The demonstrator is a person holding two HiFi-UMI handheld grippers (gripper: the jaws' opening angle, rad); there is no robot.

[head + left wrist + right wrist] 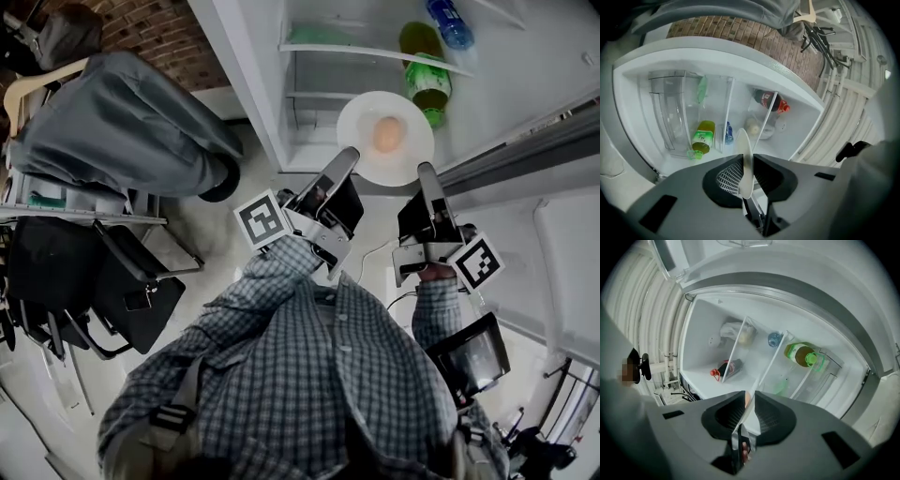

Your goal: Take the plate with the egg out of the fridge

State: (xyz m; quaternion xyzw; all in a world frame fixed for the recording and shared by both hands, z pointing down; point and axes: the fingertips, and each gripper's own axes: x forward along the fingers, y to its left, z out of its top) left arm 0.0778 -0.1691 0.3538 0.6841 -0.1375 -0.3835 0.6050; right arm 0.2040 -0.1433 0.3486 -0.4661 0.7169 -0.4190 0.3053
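Grips the round white plate (361,155) by its rim from two sides: left gripper (746,164) fingers closed on one edge, right gripper (749,401) fingers closed on the opposite edge (rim edge-on in both gripper views). Carries the brown egg (387,134) loose, just ahead of both fingertips, at the mouth of the open white fridge (248,66). Draw back slowly, both sides level and matched, lest the egg roll.

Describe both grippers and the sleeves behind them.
The left gripper and right gripper match: grey bodies, black ribbed pads inside the jaws, each with a white cube bearing black square markers. The sleeves are blue-and-white check.
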